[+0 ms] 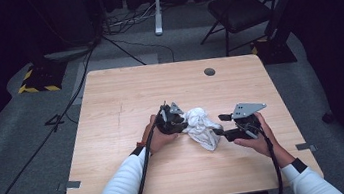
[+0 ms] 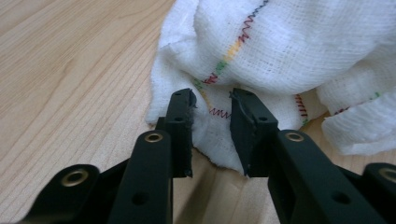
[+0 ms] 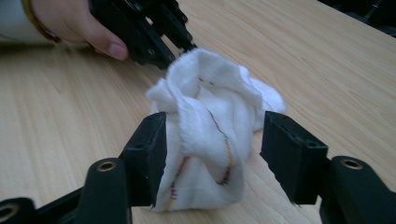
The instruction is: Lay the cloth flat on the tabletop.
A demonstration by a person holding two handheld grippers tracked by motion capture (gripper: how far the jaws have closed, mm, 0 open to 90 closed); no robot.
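Note:
A crumpled white cloth (image 1: 203,125) with coloured zigzag stitching lies bunched on the wooden table (image 1: 125,98), a little right of its middle. My left gripper (image 1: 183,124) is at the cloth's left side. Its jaws stand a little apart and open in the left gripper view (image 2: 212,95), with the cloth's (image 2: 280,51) edge lying between and behind the tips. My right gripper (image 1: 220,124) faces the cloth from the right. Its jaws are wide open (image 3: 215,116) around the standing bunch of cloth (image 3: 205,126), and the left pad (image 3: 152,149) touches the fabric.
A round grey grommet (image 1: 209,71) sits near the table's far edge. Tape tabs (image 1: 70,185) mark the near corners. Beyond the table stand a folding chair (image 1: 239,10), a yellow-and-black striped base (image 1: 39,81) and floor cables (image 1: 27,161).

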